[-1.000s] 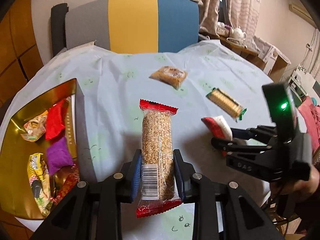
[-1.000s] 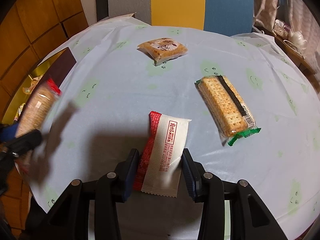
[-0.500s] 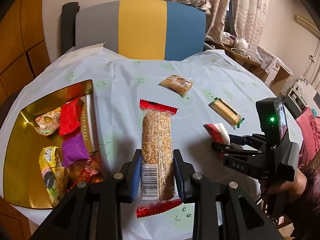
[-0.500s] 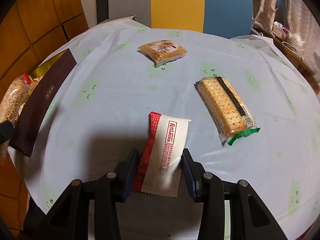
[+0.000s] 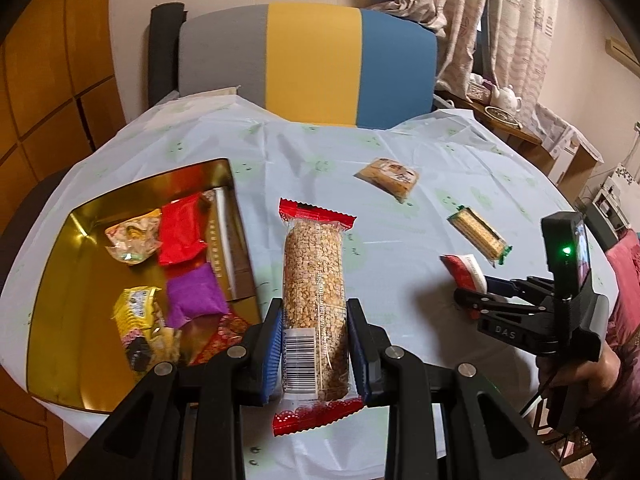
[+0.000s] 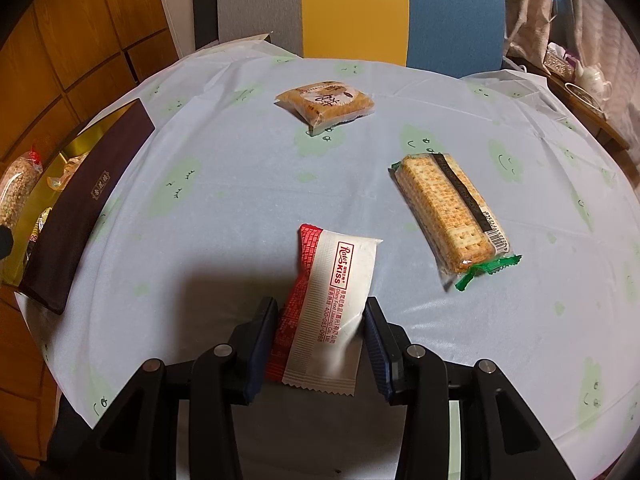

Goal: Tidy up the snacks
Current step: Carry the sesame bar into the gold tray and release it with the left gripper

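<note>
My left gripper [image 5: 314,340] is shut on a long puffed-grain bar in a clear wrapper with red ends [image 5: 314,292], held above the table beside the gold tray [image 5: 60,292]. The tray holds several wrapped snacks, among them a red pack [image 5: 180,230] and a purple pack [image 5: 194,296]. My right gripper [image 6: 320,338] is shut on a red and white wafer pack [image 6: 332,304]; it also shows in the left wrist view [image 5: 472,288]. A cracker pack [image 6: 448,212] and a small biscuit pack [image 6: 326,102] lie on the tablecloth.
A dark brown box lid [image 6: 86,204] leans on the tray's right side. A grey, yellow and blue chair [image 5: 308,68] stands behind the round table. A side table with a teapot [image 5: 506,98] is at the far right.
My left gripper has lifted and drawn back with the grain bar, bringing more of the tray into view. My right gripper keeps hold of the wafer pack, almost unmoved.
</note>
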{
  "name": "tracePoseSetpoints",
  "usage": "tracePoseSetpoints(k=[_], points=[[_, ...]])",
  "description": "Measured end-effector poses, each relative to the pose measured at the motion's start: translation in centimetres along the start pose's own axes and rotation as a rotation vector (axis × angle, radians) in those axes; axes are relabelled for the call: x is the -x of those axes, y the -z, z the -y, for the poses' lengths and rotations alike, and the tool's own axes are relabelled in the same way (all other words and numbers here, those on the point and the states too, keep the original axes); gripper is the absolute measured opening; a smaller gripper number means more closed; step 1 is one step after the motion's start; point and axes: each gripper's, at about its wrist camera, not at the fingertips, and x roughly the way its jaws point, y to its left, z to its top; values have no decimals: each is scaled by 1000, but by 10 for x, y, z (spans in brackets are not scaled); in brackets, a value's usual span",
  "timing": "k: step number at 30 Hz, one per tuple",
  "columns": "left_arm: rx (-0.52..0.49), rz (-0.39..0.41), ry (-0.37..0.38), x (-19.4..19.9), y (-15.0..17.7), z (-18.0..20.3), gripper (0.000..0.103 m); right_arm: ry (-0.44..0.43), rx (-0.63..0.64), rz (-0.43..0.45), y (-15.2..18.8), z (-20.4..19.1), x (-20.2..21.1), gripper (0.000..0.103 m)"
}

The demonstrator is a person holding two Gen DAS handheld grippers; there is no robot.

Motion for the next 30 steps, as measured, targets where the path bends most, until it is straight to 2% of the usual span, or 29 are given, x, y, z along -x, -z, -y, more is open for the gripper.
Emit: tracePoseSetpoints(k=[19,24,30], points=[[95,-8,-88,5,14,-52,30,7,6,-1,-1,0,-1,44],[197,-6,-111,9,19,-81,30,11,9,-2,-1,0,-1,44],[418,15,-178,19,24,-145,30,14,10,-3,-1,-1,-2,44]])
